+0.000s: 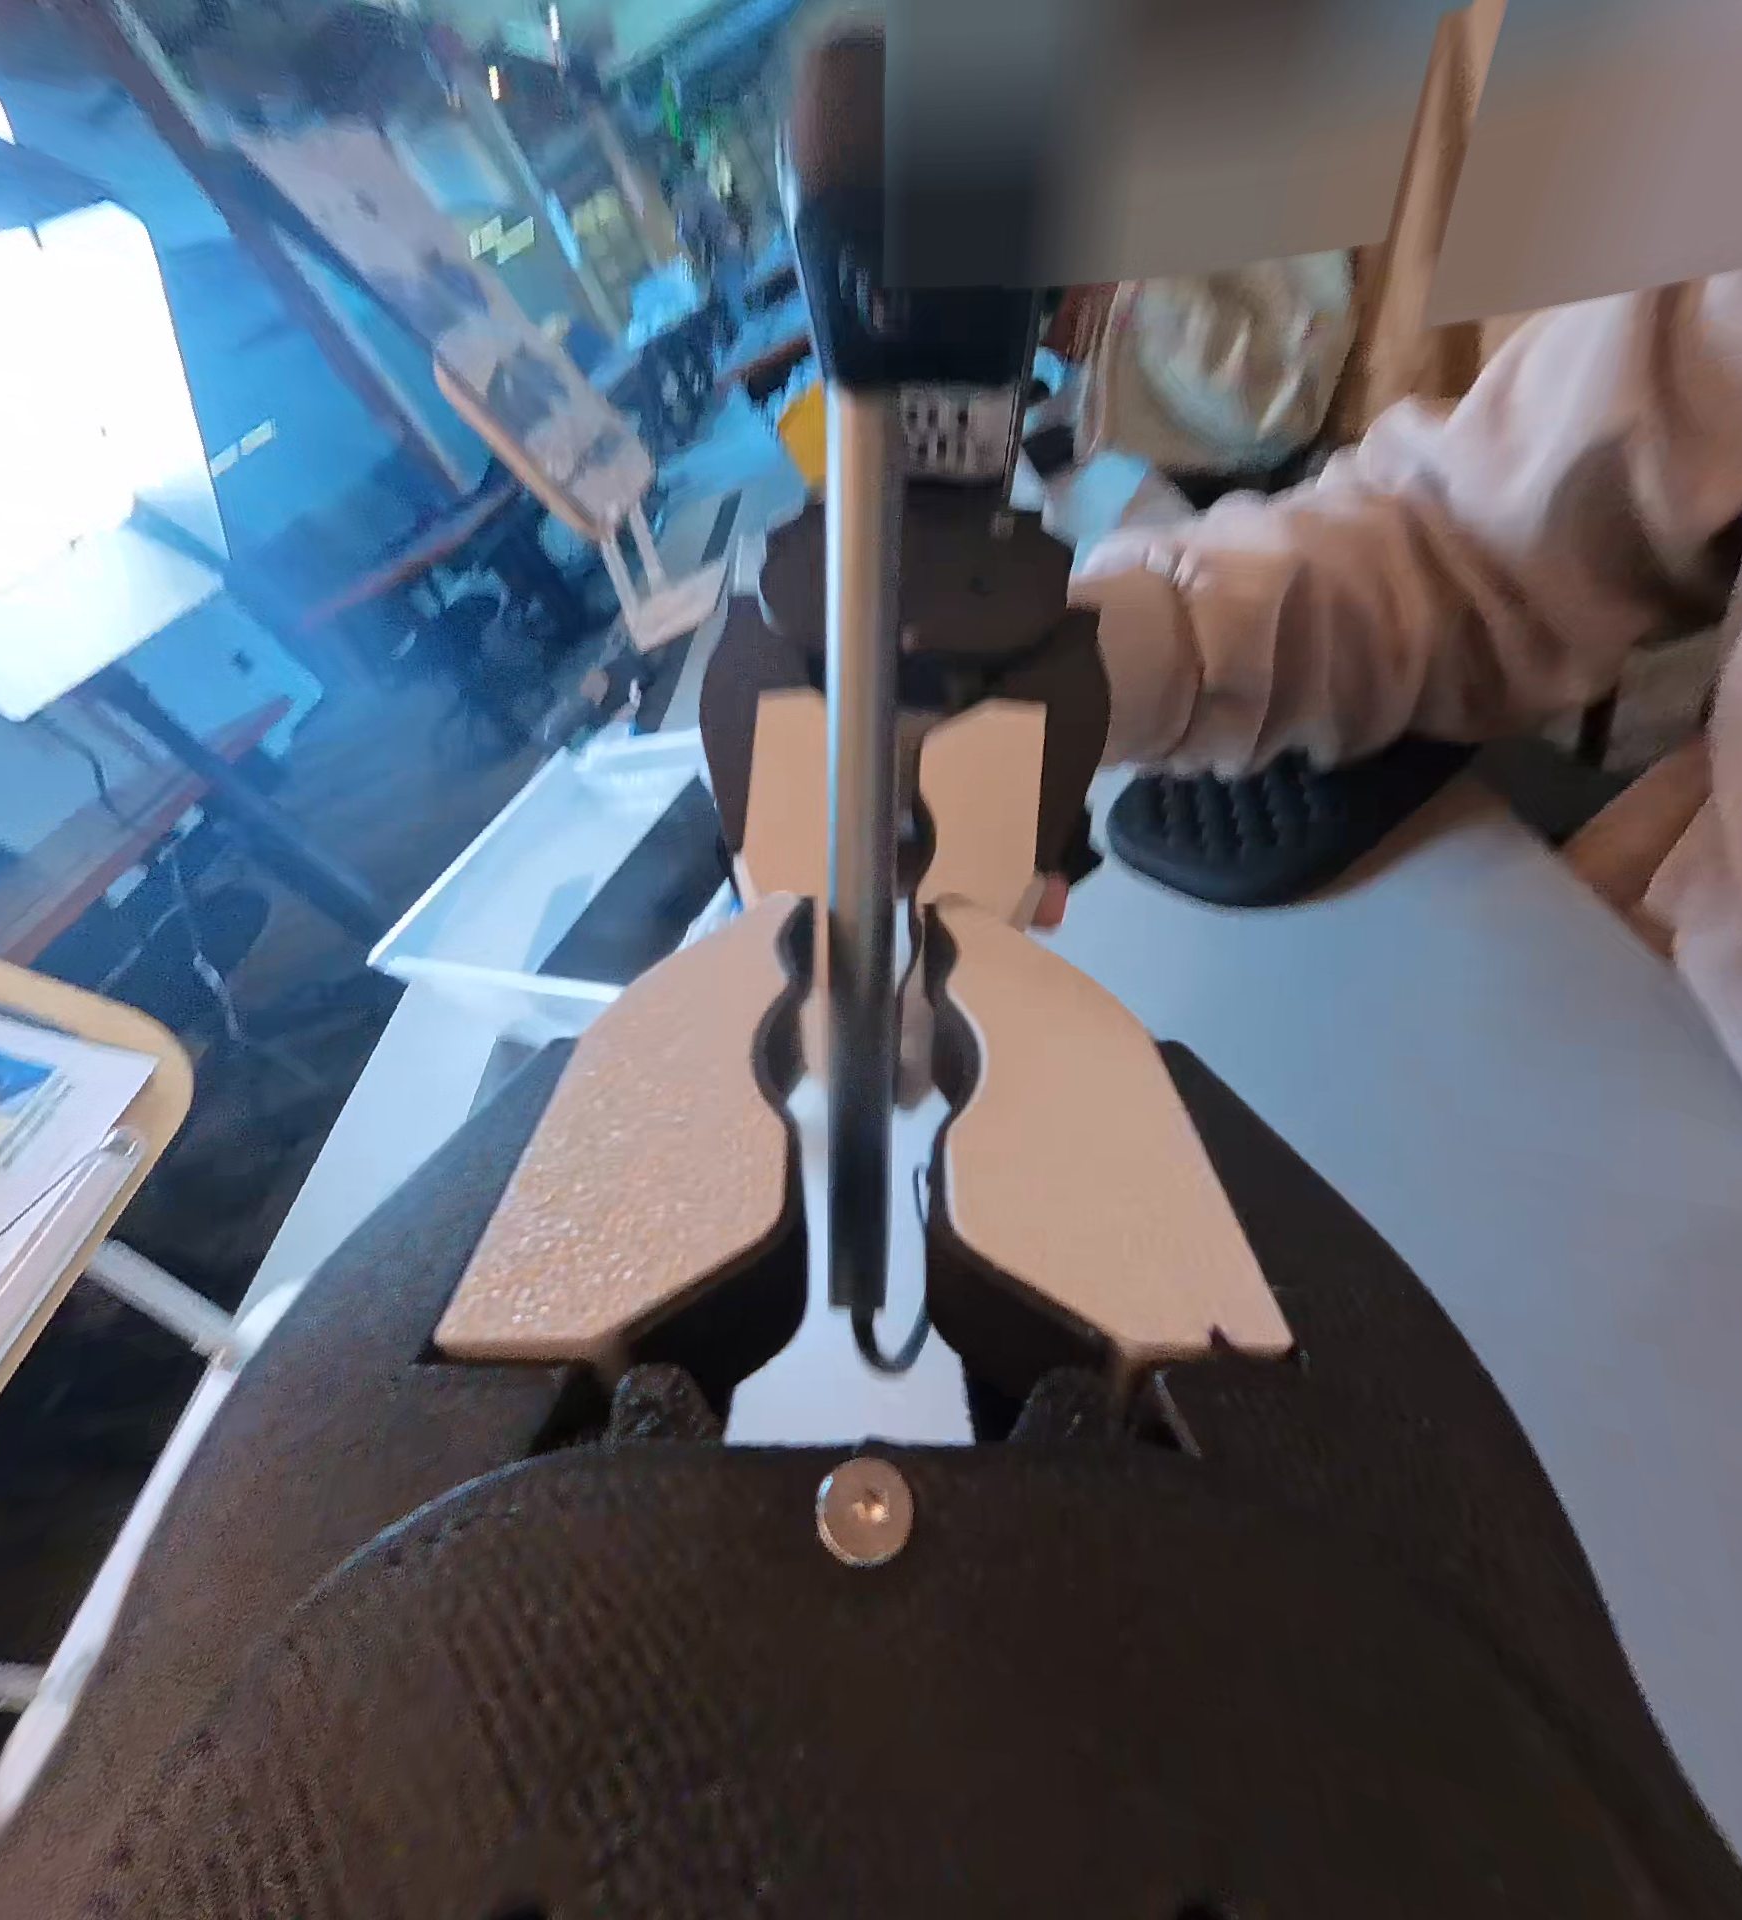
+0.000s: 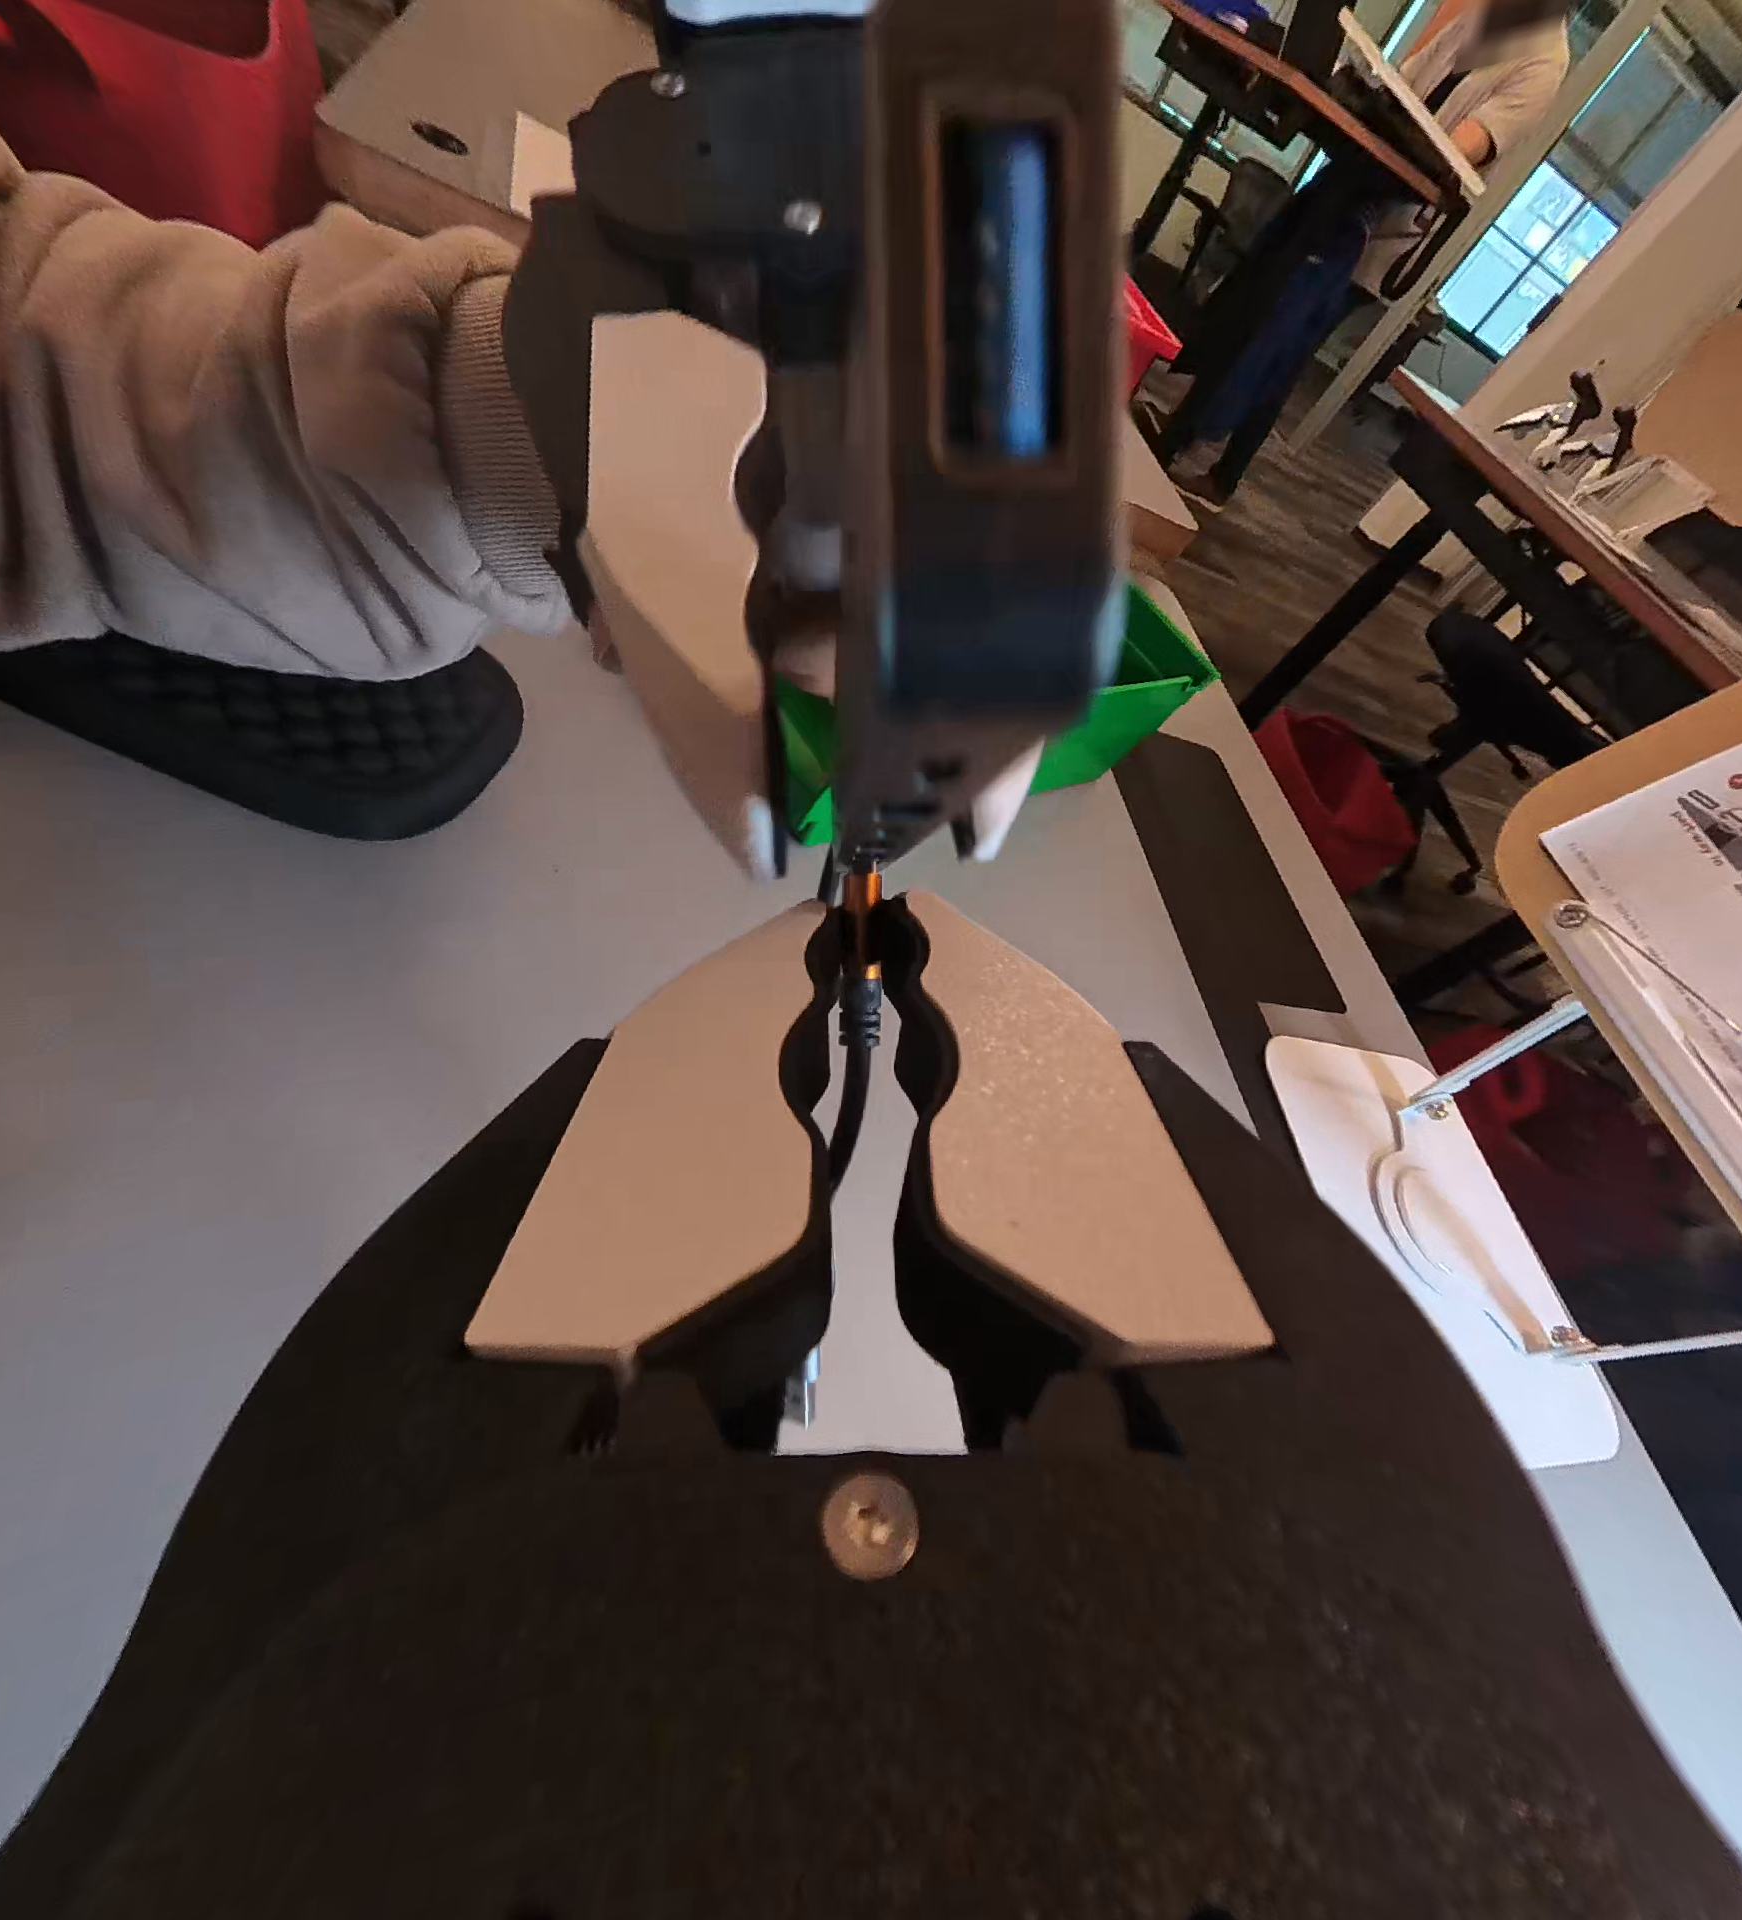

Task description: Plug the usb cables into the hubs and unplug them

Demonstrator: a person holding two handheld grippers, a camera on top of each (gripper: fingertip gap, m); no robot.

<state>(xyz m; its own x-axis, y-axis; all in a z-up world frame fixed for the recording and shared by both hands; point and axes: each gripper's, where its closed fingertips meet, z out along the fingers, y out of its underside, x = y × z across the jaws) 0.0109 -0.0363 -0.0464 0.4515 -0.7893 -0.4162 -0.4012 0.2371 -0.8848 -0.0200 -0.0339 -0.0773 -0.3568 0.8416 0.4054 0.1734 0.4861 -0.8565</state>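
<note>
My left gripper (image 1: 862, 920) is shut on a slim silver and black hub (image 1: 859, 727) and holds it on edge above the grey table (image 1: 1366, 1143). A thin black lead (image 1: 888, 1345) curls from the hub's near end. In the right wrist view the hub (image 2: 992, 582) shows a blue port, with the left gripper (image 2: 877, 831) around it. My right gripper (image 2: 862, 925) is shut on the orange-ringed plug (image 2: 863, 906) of a black usb cable (image 2: 849, 1091). The plug tip touches the hub's lower end. The right gripper (image 1: 908, 831) faces mine in the left wrist view.
A green bin (image 2: 1147, 696) stands behind the hub. A black ribbed pad (image 1: 1262, 831) lies under the person's sleeve (image 1: 1418, 582). A white tray (image 1: 534, 883) sits at the table's far left edge. An instruction sheet on a stand (image 2: 1698, 935) is at the right. The grippers are tip to tip, or close to it.
</note>
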